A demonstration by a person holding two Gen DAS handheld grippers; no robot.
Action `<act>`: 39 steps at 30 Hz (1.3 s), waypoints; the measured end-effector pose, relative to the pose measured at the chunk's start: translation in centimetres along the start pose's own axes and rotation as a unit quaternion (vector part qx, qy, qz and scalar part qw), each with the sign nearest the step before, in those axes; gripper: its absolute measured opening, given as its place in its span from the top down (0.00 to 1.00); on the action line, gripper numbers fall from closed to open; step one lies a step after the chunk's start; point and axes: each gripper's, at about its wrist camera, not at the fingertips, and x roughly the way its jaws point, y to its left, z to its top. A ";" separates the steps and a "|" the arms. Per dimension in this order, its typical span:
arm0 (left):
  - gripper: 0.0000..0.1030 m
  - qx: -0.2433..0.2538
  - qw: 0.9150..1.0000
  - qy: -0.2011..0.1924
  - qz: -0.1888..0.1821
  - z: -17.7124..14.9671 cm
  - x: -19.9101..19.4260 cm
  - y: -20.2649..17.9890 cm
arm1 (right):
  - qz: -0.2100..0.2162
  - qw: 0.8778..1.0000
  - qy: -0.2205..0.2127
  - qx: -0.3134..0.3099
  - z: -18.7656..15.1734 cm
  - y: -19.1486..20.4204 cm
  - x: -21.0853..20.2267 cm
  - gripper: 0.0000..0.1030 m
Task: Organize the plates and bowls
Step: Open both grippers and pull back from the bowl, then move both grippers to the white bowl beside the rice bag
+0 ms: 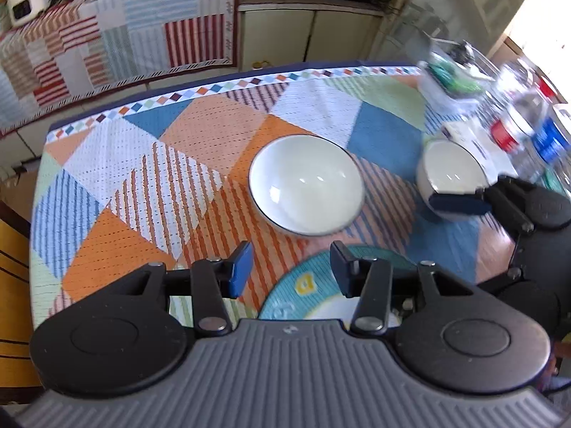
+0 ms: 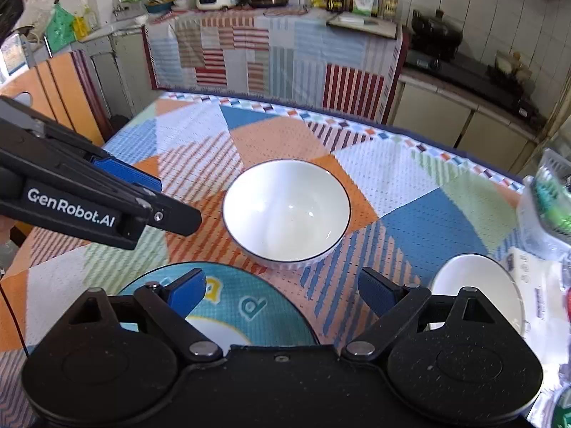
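A large white bowl (image 1: 307, 183) (image 2: 285, 210) with a dark rim stands upright mid-table. A smaller white bowl (image 1: 451, 174) (image 2: 476, 292) stands to its right. A teal patterned plate (image 1: 310, 285) (image 2: 235, 306) lies at the near edge. My left gripper (image 1: 291, 267) is open and empty, hovering above the plate's far rim, short of the large bowl; it also shows in the right wrist view (image 2: 142, 185). My right gripper (image 2: 282, 294) is open and empty between the plate and small bowl; in the left wrist view (image 1: 460, 201) its fingertip lies over the small bowl's near rim.
A patchwork cloth (image 1: 178, 164) covers the table. Blurred bottles and jars (image 1: 528, 121) and a plastic basket (image 2: 549, 199) crowd the right edge. A wooden chair (image 2: 53, 85) stands at the left. Kitchen counters (image 2: 274, 57) lie beyond the table.
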 end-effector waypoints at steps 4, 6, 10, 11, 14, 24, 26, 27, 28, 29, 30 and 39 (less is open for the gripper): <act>0.44 0.027 1.000 -0.009 0.003 -1.1 -2.6 -1.9 | -0.004 1.000 -0.011 0.001 -1.0 0.2 -3.2 0.08; 0.43 0.035 0.999 -0.007 0.001 -1.7 -3.7 -2.7 | -0.010 1.000 -0.017 -0.005 -1.6 0.3 -5.0 0.08; 0.37 0.052 0.999 -0.009 0.003 -3.2 -5.7 -4.3 | -0.021 0.999 -0.033 -0.024 -2.9 0.9 -8.8 0.08; 0.36 0.054 0.998 -0.011 0.006 -3.5 -6.0 -4.6 | -0.024 0.999 -0.035 -0.029 -3.3 1.1 -9.7 0.08; 0.34 0.062 0.998 -0.011 0.011 -4.6 -7.1 -5.7 | -0.036 0.998 -0.037 -0.039 -4.5 1.4 -12.2 0.08; 0.28 0.096 0.995 -0.001 -0.009 -7.8 -8.9 -9.6 | -0.077 0.997 -0.005 -0.013 -10.1 1.3 -17.2 0.08; 0.28 0.105 0.994 -0.002 -0.009 -8.3 -9.1 -10.3 | -0.084 0.996 -0.002 -0.007 -11.0 1.1 -18.1 0.08; 0.27 0.109 0.994 -0.001 -0.011 -8.6 -9.2 -10.7 | -0.088 0.996 0.002 -0.003 -11.4 1.0 -18.5 0.08; 0.26 0.114 0.993 0.000 -0.012 -8.8 -9.2 -11.0 | -0.091 0.996 0.006 0.001 -11.6 0.9 -18.8 0.08; 0.26 0.117 0.993 0.002 -0.012 -9.0 -9.2 -11.3 | -0.092 0.996 0.010 0.005 -11.9 0.8 -19.1 0.08; 0.26 0.121 0.993 0.002 -0.012 -9.2 -9.1 -11.6 | -0.092 0.996 0.014 0.009 -12.3 0.7 -19.4 0.08; 0.23 0.140 0.990 -0.027 -0.013 -11.5 -8.4 -14.4 | -0.109 0.994 -0.008 0.012 -15.8 0.2 -18.8 0.08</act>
